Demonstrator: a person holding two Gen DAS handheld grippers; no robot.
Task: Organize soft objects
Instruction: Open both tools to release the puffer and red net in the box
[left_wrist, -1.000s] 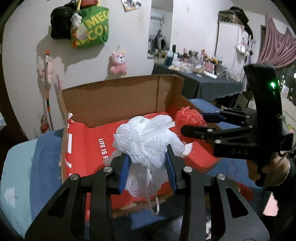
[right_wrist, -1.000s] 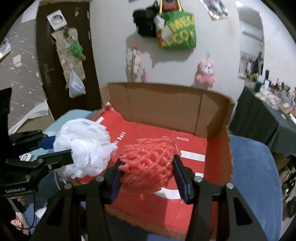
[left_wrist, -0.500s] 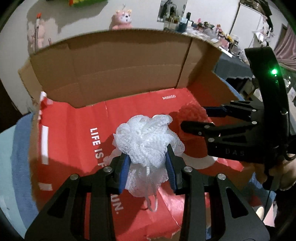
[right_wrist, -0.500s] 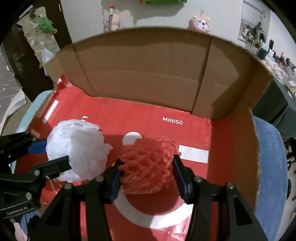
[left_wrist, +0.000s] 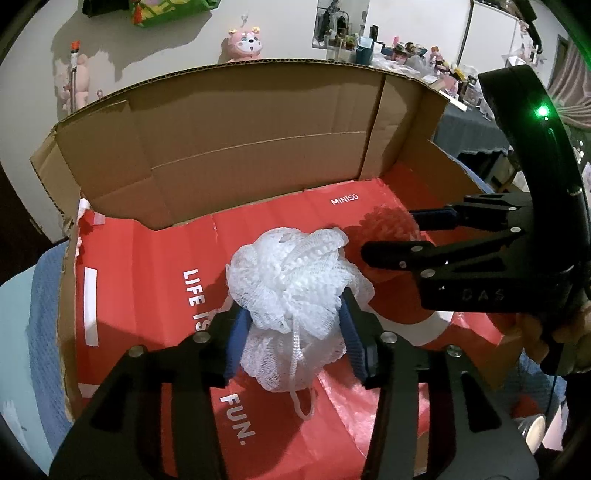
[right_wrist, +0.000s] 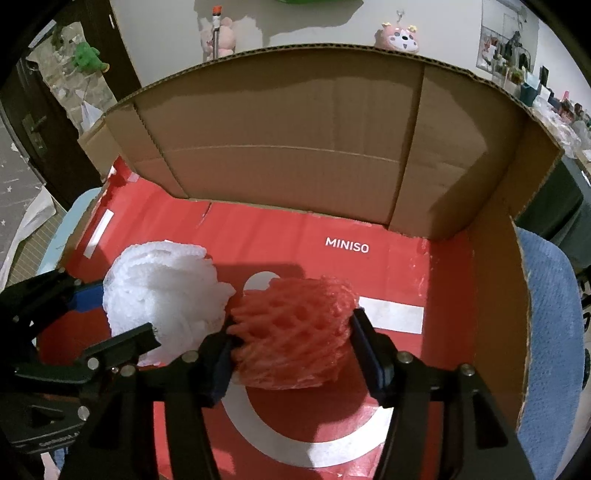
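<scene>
1. Left wrist view: my left gripper (left_wrist: 291, 336) has just been opening around the white mesh pouf (left_wrist: 291, 288). The pouf sits between the blue pads, resting on the red floor of the cardboard box (left_wrist: 229, 147). The right pad looks to have a sliver of gap; on the left I cannot tell whether pad and mesh touch.
2. Open red floor lies left of the pouf up to the box's left edge; the back wall stands well beyond it.
3. My right gripper (left_wrist: 391, 236) enters just right of the pouf. The red mesh it straddles is mostly hidden behind pouf and finger.
4. Right wrist view: my right gripper (right_wrist: 291, 343) has just been opening, with the red foam net (right_wrist: 295, 332) between its jaws on the box floor. Contact at the pads is unclear.
5. The net touches the pouf (right_wrist: 162, 295) on its left; bare floor runs right to the side wall.
6. My left gripper (right_wrist: 114, 314) is cut off at the frame's left edge.
</scene>
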